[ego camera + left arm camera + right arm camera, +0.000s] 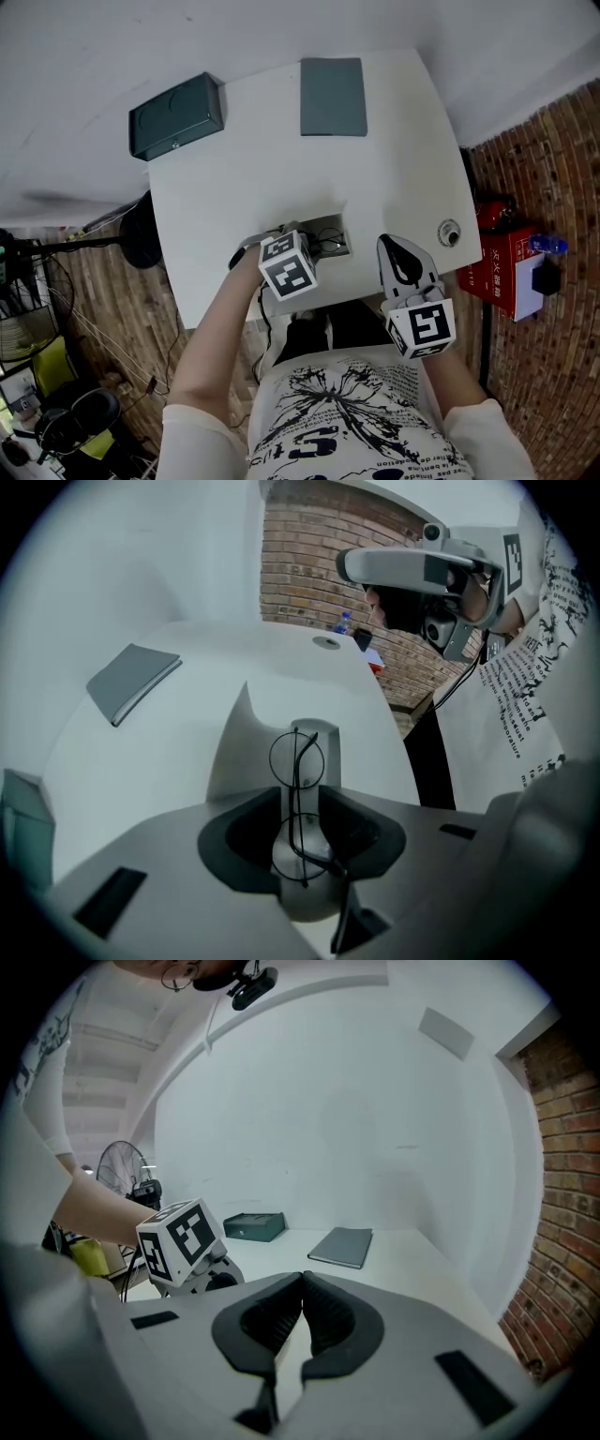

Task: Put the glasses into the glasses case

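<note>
Thin round wire glasses (pixel 296 759) lie folded in an open light grey glasses case (pixel 240 747) near the table's front edge (pixel 330 229). My left gripper (pixel 300 795) points steeply down over the case, jaws open, with the glasses in the gap and the pads clear of the frame. In the head view the left gripper (pixel 309 240) sits right above the case. My right gripper (pixel 395 247) hovers to the right of the case, shut with nothing between its fingertips (pixel 302 1280).
On the white table (pixel 244 159) a dark green box (pixel 176 114) stands at the back left, a grey notebook (pixel 333 96) at the back middle. A small round fitting (pixel 450 232) sits at the right edge. A red box (pixel 502 267) and a fan (pixel 141 230) stand beside the table.
</note>
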`<action>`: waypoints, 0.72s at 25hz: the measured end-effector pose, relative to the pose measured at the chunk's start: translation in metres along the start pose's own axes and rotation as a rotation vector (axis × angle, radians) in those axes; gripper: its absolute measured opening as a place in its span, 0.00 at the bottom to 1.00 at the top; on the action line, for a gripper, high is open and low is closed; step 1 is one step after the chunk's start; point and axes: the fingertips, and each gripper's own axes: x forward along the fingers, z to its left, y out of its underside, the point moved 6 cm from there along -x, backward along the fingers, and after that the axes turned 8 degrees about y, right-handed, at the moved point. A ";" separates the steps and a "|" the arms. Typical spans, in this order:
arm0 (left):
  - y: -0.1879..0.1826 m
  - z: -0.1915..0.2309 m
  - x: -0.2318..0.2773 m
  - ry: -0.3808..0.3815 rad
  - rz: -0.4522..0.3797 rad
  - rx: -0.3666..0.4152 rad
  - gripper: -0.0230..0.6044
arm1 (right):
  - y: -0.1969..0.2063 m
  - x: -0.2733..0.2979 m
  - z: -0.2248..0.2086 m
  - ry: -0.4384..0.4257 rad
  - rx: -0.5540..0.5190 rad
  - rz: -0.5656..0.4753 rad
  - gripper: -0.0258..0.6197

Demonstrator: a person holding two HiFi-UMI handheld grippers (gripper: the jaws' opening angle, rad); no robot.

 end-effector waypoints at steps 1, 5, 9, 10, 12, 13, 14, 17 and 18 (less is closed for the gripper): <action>-0.001 0.001 -0.001 0.001 0.002 0.004 0.26 | -0.001 0.001 0.000 0.000 -0.004 0.000 0.06; -0.005 0.001 -0.009 0.022 -0.003 0.025 0.33 | -0.006 0.001 0.000 0.005 -0.018 -0.003 0.06; -0.010 0.000 -0.022 -0.004 -0.026 0.057 0.33 | -0.011 -0.002 0.001 0.009 -0.027 -0.007 0.06; -0.012 -0.002 -0.027 -0.010 -0.036 0.060 0.33 | -0.012 -0.003 0.001 0.010 -0.030 -0.010 0.06; -0.017 -0.006 -0.038 -0.032 -0.070 0.064 0.32 | -0.015 -0.006 0.001 0.014 -0.035 -0.019 0.06; -0.019 -0.008 -0.044 -0.050 -0.093 0.063 0.31 | -0.017 -0.007 0.002 0.016 -0.038 -0.023 0.06; -0.020 -0.009 -0.050 -0.067 -0.116 0.059 0.30 | -0.019 -0.008 0.003 0.017 -0.041 -0.029 0.06; -0.021 -0.011 -0.071 -0.136 -0.183 0.045 0.23 | -0.030 -0.012 0.009 0.011 -0.051 -0.048 0.06; -0.021 -0.011 -0.080 -0.170 -0.209 0.039 0.18 | -0.034 -0.013 0.012 0.007 -0.056 -0.057 0.06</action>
